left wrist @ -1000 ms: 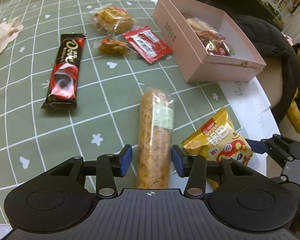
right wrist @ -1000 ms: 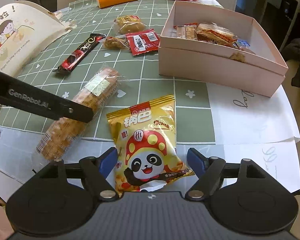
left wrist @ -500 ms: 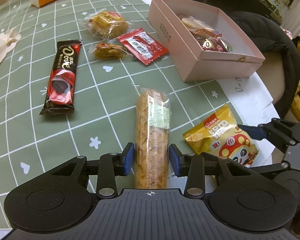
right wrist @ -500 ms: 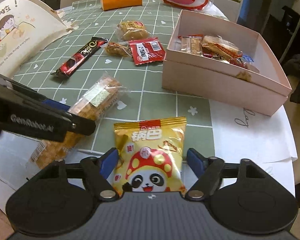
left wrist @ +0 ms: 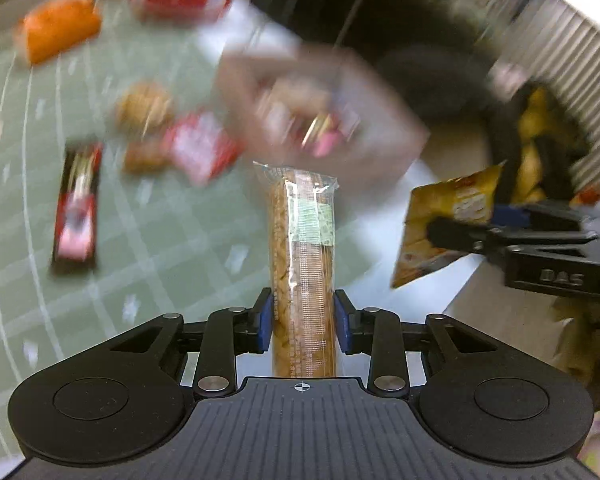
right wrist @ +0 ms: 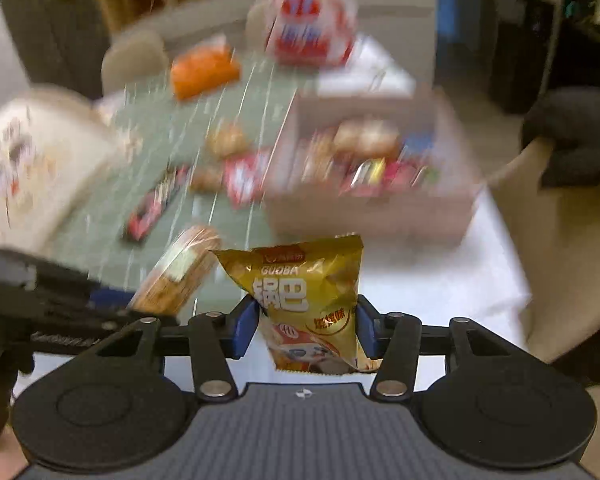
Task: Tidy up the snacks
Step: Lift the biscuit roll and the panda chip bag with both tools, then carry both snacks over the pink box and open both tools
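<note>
With jaws closing, the left gripper (left wrist: 303,322) pinches the long clear-wrapped cracker sleeve (left wrist: 303,256) and the right gripper (right wrist: 306,330) the yellow crinkly snack bag (right wrist: 306,300), both apparently lifted, and the next move looks like carrying them over the pink cardboard box (right wrist: 372,208).

Heavy motion blur beyond each sharp claw, fisheye-bent edges, seemingly soft indoor light

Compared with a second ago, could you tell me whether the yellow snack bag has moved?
Yes. The yellow snack bag has come up off the table, pinched in the closing right hand-held gripper and hanging before the pink box.
</note>
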`<state>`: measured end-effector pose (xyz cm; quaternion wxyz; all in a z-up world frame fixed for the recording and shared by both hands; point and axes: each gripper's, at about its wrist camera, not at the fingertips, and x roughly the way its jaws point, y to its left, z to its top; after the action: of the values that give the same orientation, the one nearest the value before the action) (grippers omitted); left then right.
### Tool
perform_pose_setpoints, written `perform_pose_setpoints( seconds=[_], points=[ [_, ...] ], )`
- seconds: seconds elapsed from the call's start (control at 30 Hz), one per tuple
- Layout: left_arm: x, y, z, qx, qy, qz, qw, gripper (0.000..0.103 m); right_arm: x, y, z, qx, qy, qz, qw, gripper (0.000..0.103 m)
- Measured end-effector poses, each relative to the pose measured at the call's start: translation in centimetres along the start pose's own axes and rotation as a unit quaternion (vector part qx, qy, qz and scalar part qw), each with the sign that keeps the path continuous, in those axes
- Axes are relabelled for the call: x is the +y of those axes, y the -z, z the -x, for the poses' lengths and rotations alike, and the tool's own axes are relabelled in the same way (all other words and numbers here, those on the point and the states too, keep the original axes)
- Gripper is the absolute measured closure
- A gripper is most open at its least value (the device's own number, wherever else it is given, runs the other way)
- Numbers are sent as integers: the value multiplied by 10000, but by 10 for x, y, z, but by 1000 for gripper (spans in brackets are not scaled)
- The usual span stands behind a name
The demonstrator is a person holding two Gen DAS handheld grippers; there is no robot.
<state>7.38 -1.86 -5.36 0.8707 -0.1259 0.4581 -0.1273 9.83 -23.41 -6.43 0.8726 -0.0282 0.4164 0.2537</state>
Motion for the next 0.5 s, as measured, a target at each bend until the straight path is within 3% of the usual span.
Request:
perform_pose_setpoints(
  seconds=[0.17, 0.33, 0.43, 0.5],
  points=[
    [-21, -62, 57, -1419, 420, -106, 9889, 68, -22, -51, 60, -1135, 53, -334, 9930, 54],
    [-36, -128, 94, -2762, 480, -116, 9598, 68, -36, -97, 109, -2029, -3, -370, 9785, 54],
    [-45, -158, 82, -3141, 449, -23, 9483, 68, -46, -118, 128, -2403, 85, -350, 9700, 54],
    [-48, -169, 61, -3080, 459, 85, 9502, 68, -53, -125, 132, -2500, 203, -362, 9674, 54]
  ],
)
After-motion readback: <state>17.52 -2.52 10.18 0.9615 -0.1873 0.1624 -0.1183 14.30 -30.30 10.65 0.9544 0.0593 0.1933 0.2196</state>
